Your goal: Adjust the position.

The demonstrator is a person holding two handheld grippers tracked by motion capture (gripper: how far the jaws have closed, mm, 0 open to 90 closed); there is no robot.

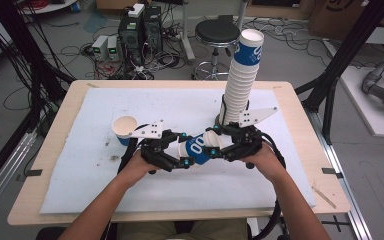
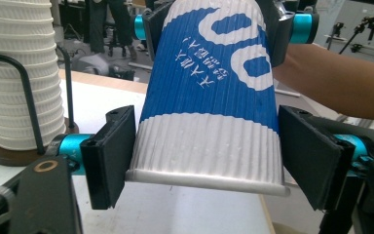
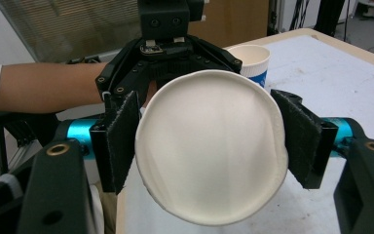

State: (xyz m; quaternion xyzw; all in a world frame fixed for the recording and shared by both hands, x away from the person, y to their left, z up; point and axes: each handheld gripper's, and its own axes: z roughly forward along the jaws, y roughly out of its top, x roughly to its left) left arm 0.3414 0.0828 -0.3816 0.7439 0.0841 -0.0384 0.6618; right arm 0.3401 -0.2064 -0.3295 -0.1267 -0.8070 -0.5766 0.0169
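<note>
Cup stack (image 1: 240, 80) behind held cup (image 1: 199, 146)

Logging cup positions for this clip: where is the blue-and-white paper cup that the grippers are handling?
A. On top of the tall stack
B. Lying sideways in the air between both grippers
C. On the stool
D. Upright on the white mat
B: the blue-and-white paper cup lies sideways, the left gripper around its base end and the right gripper clamped on its rim end.

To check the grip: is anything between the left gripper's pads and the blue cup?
Nothing visible. The left gripper has its pads directly on the blue cup's ribbed sides, while the right gripper clamps its other end.
</note>
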